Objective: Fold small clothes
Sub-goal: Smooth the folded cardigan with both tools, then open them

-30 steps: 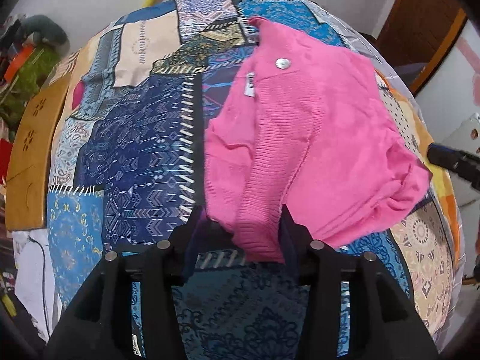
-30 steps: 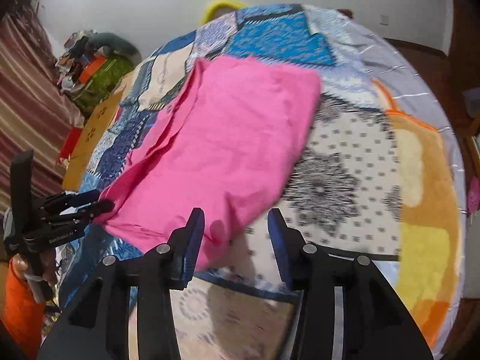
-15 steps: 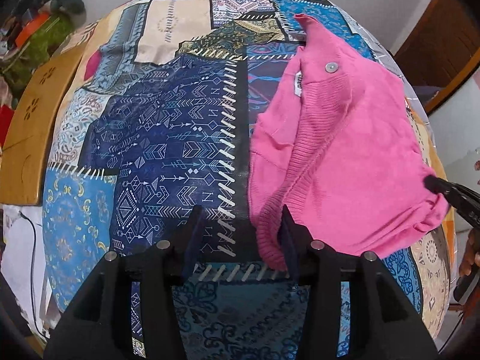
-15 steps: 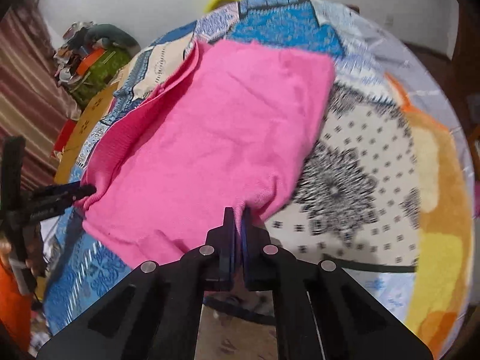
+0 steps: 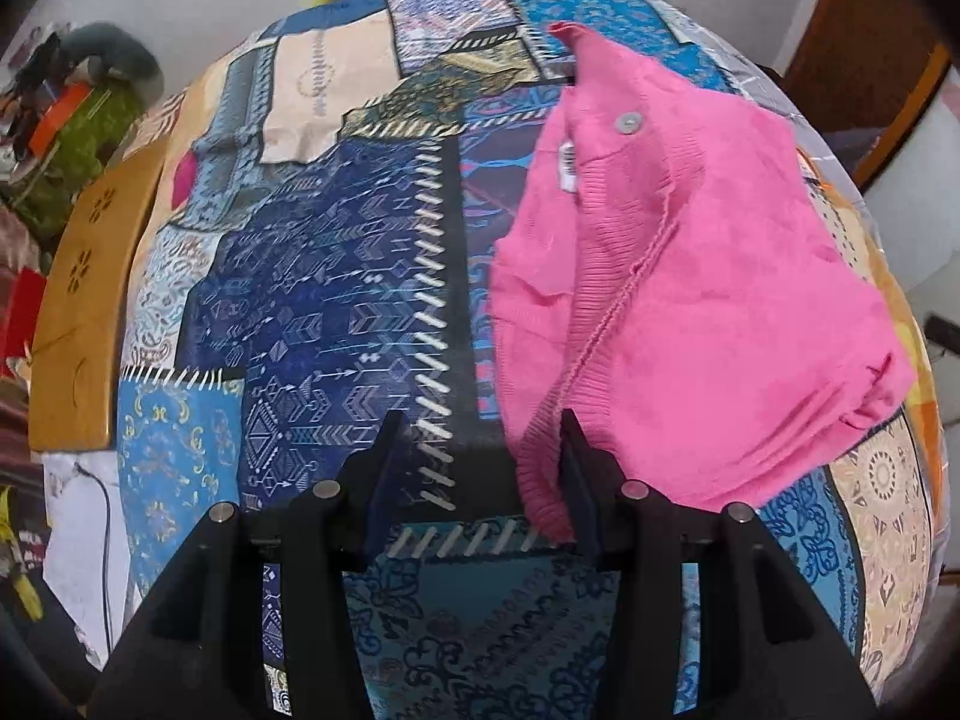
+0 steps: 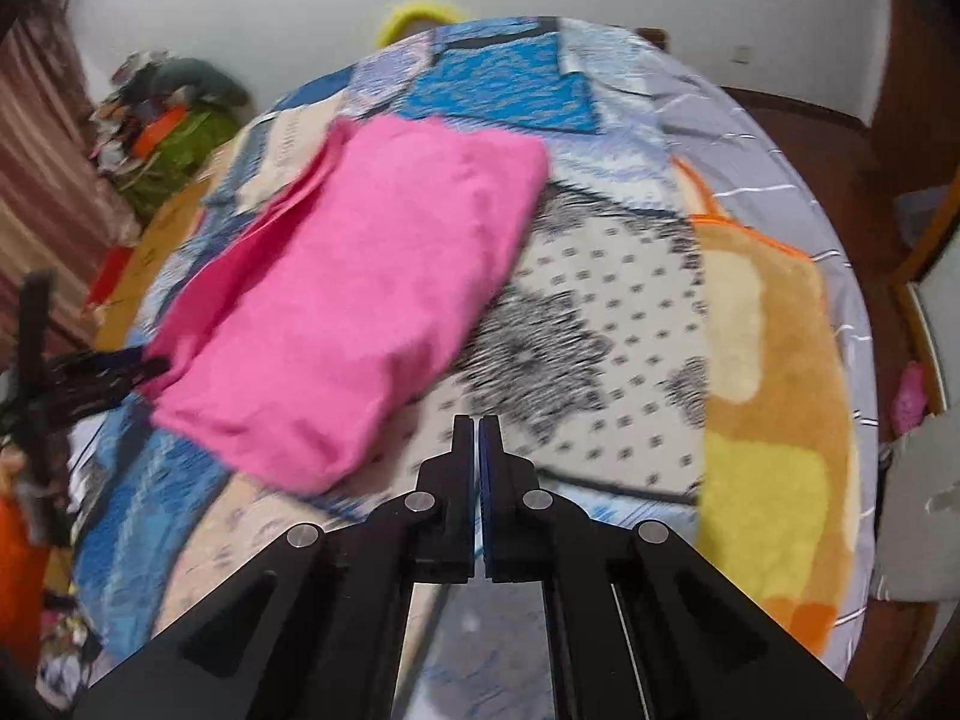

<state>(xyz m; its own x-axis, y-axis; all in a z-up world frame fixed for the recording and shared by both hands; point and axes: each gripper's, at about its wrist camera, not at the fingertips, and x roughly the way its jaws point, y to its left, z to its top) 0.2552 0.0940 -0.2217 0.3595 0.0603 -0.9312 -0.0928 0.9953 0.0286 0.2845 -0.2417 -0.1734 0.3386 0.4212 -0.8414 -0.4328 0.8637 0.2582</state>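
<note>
A pink knitted garment [image 5: 690, 300] with a metal snap and a white label lies folded over on the patchwork bedspread [image 5: 336, 312]. My left gripper [image 5: 480, 426] stands open at its near left corner. The ribbed hem hangs against the inner side of the right finger, and the left finger is clear of it. In the right wrist view the garment [image 6: 360, 288] lies to the left of my right gripper [image 6: 478, 420]. That gripper is shut with nothing between its fingers, over the dotted white patch. The left gripper [image 6: 120, 369] shows at the garment's left corner.
A wooden board [image 5: 78, 300] runs along the bed's left side, with a heap of clutter [image 5: 72, 114] behind it. A fluffy orange and yellow blanket [image 6: 774, 420] covers the bed's right part. A yellow ring [image 6: 420, 15] sits at the far end.
My right gripper went from open to shut at the garment's near corner, then moved right, off the cloth. The left gripper stayed open at the hem.
</note>
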